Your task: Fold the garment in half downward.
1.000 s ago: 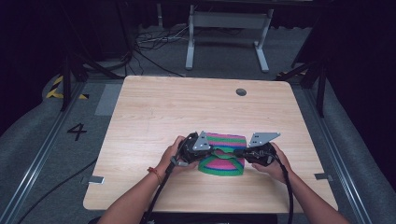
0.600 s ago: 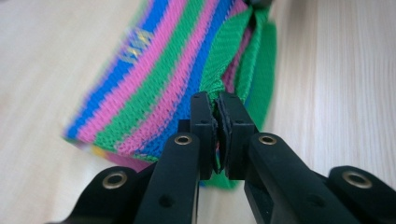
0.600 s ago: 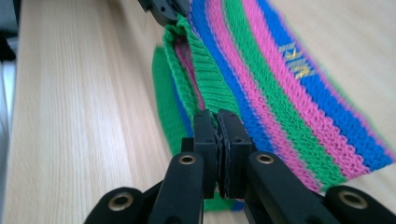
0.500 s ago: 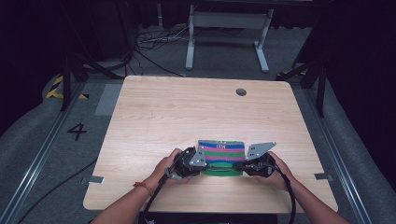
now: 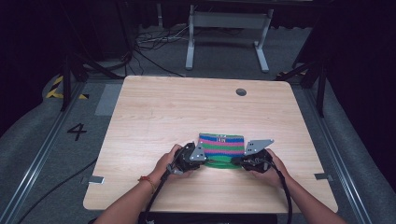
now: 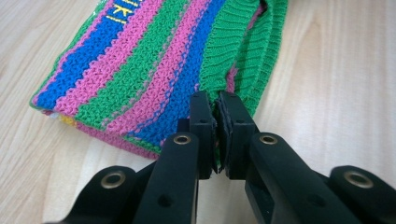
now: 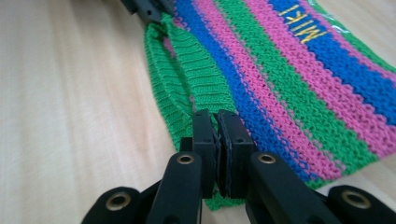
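A knitted garment [image 5: 222, 145] striped green, pink and blue, with yellow lettering, lies folded on the wooden table [image 5: 187, 112] near its front middle. My left gripper [image 5: 204, 161] is shut on the green ribbed hem [image 6: 219, 56] at the garment's near left corner, with its pads [image 6: 201, 116] pinching the knit. At the near right corner my right gripper [image 5: 236, 161] is shut on the same green hem [image 7: 187, 93]. In the right gripper view the tip of the left gripper [image 7: 147, 9] shows at the top, at the hem's far end.
A round cable hole [image 5: 241, 92] sits near the table's far right edge. Behind the table stand a white metal frame [image 5: 229, 28] and loose cables [image 5: 149, 42] on the grey floor. A number mark [image 5: 77, 131] is on the floor at left.
Both hands have sunk toward the table with the garment. It hung bunched between the grippers a second ago and now lies spread flat on the wood.
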### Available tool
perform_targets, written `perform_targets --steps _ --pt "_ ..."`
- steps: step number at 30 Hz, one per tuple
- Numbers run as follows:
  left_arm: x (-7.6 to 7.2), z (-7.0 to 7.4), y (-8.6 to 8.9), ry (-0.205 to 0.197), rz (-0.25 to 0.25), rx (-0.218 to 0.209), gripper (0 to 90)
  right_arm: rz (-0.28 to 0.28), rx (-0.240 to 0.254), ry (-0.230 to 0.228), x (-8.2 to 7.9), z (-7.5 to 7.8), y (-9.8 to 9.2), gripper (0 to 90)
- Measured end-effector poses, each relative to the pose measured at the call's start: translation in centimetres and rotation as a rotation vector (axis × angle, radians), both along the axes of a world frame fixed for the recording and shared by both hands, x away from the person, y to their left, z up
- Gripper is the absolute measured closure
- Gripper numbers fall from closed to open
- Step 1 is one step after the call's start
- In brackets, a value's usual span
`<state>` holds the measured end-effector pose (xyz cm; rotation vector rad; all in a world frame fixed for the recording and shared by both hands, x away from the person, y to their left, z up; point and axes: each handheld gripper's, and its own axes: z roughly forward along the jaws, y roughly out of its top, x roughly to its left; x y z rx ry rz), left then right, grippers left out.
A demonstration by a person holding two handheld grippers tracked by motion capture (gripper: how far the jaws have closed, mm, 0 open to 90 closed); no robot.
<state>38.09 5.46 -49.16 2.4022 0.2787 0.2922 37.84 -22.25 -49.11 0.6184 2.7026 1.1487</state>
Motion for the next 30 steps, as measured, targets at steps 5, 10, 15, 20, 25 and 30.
perform_targets --steps 5,10,15,20,25,30 --pt "0.4 0.0 0.1 0.012 0.013 -0.011 84.6 -0.019 0.011 -0.008 0.6 -0.2 0.0 86.8" --pt "0.2 0.5 0.2 0.011 0.014 -0.013 80.4 -0.018 -0.001 -0.025 0.2 0.2 0.2 81.9" --pt "-0.2 1.5 0.8 -0.002 0.026 -0.048 76.9 -0.012 0.004 -0.039 -0.1 0.7 -0.1 77.4" --pt "-0.9 2.4 1.5 -0.010 0.039 -0.060 68.8 -0.002 0.004 -0.060 -0.5 1.5 -0.3 70.1" --pt "-1.4 3.1 2.2 -0.030 0.076 -0.050 56.8 -0.015 0.011 -0.071 -0.9 2.6 -0.7 60.3" --pt "-1.8 3.6 3.6 -0.019 0.141 -0.033 36.9 -0.026 -0.022 -0.093 -1.3 3.7 -1.4 43.0"
